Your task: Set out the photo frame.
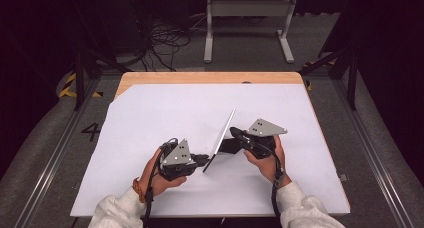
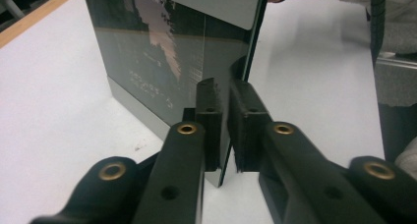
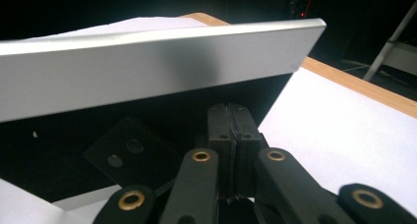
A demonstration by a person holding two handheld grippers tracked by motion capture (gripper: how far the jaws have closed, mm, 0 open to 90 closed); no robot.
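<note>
**Tablet propped on edge between two grippers**

Table (image 1: 150,113), white-topped. Tablet (image 1: 223,134) stands tilted on its edge near the middle, slightly toward the near side. Left hand-held gripper (image 1: 204,159) clamped on the tablet's near corner, jaws either side of the thin edge. Right hand-held gripper (image 1: 235,134) behind the tablet's right face, jaws pressed together.

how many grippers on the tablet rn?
2. The left gripper is shut on the near corner of the tablet; the right gripper is shut behind its right side, what it pinches is unclear.
</note>
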